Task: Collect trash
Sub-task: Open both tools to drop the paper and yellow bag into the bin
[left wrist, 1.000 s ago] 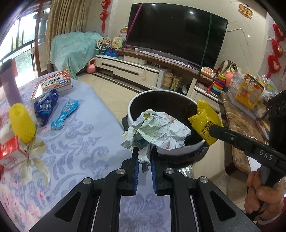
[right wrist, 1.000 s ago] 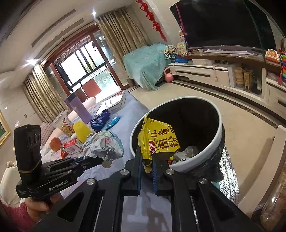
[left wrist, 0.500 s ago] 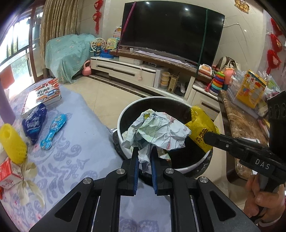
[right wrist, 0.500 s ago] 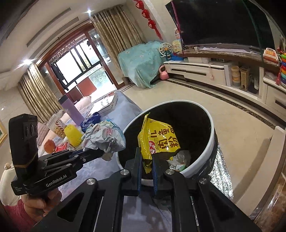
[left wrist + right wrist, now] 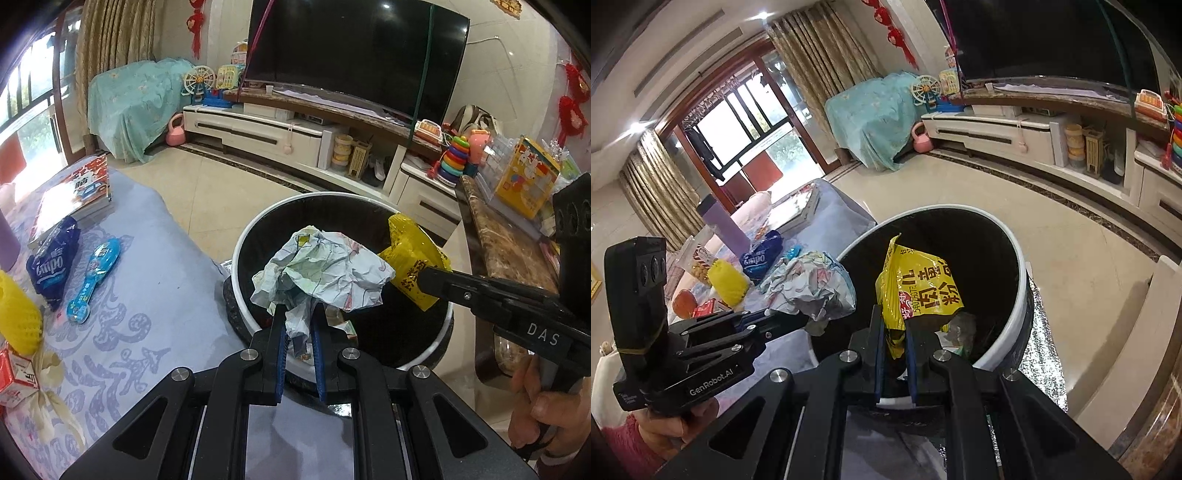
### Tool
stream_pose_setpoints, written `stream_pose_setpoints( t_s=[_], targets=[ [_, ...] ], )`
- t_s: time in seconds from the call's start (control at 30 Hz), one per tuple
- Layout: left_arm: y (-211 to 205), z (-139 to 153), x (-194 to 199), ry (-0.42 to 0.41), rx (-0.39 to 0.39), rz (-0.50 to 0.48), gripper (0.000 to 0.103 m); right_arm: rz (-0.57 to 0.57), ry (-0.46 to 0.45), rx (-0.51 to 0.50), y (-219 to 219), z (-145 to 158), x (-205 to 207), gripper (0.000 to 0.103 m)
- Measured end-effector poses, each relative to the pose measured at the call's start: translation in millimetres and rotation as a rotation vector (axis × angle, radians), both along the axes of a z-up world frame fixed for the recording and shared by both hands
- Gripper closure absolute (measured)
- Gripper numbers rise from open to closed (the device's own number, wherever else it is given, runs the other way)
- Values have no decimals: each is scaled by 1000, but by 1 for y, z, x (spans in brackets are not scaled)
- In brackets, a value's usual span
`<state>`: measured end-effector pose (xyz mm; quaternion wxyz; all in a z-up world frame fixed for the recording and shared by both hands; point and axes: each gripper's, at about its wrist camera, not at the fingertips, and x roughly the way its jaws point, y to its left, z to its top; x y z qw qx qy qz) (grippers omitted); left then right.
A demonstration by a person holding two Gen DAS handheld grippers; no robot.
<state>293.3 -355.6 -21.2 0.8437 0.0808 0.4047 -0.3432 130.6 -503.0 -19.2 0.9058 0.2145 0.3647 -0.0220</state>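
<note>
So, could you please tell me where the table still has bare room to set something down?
The blue patterned tablecloth is bare between the blue toy brush and the white-rimmed black bin. The far-left edge is crowded: yellow foam net, dark blue snack bag, book.

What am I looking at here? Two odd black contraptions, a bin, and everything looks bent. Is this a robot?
No robot: a person holds a hand-gripped pinching tool in each hand. Each carries a wide-angle camera looking along its fingers, which bends the view. One picture comes from the left tool, which pinches a crumpled paper ball. The other comes from the right tool, which pinches a yellow snack wrapper. Both are held over the trash bin. On the blue tablecloth lie a blue packet, a book and a blue toy.
</note>
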Motion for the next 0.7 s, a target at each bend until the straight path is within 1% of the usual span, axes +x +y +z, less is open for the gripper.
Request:
stream_pose_setpoints(
  t_s=[0.17,0.23,0.27,0.3,0.4,0.43,0.5,0.53,0.57,0.6,0.63,0.67,0.7],
  targets=[
    [-9,-1,7,12,11,-3,92,-4,23,4,-4,0,8,93],
    [-12,-1,10,22,10,-6,92,-3,29,8,-7,0,10,92],
    [-15,-1,12,30,12,-8,91,-6,34,8,-9,1,11,89],
    [-15,-1,13,34,16,-6,87,-8,41,11,-11,1,13,89],
    [-18,0,19,55,17,-8,83,-18,50,32,-17,2,15,88],
    [-18,1,19,57,18,-7,81,-22,47,37,-18,3,14,88],
    [-17,2,20,54,13,-1,67,-30,41,41,-20,5,12,82],
    [-14,3,18,45,8,4,65,-34,37,42,-21,7,10,80],
    [-12,3,18,43,9,9,62,-35,34,45,-21,7,9,74],
    [-9,2,16,45,6,13,62,-35,31,48,-20,8,8,64],
    [-5,2,15,51,-5,18,62,-36,29,48,-20,7,7,60],
    [0,2,12,54,-14,25,62,-36,29,49,-19,7,6,53],
    [3,2,9,53,-19,28,62,-36,29,51,-18,7,5,51]
  ],
)
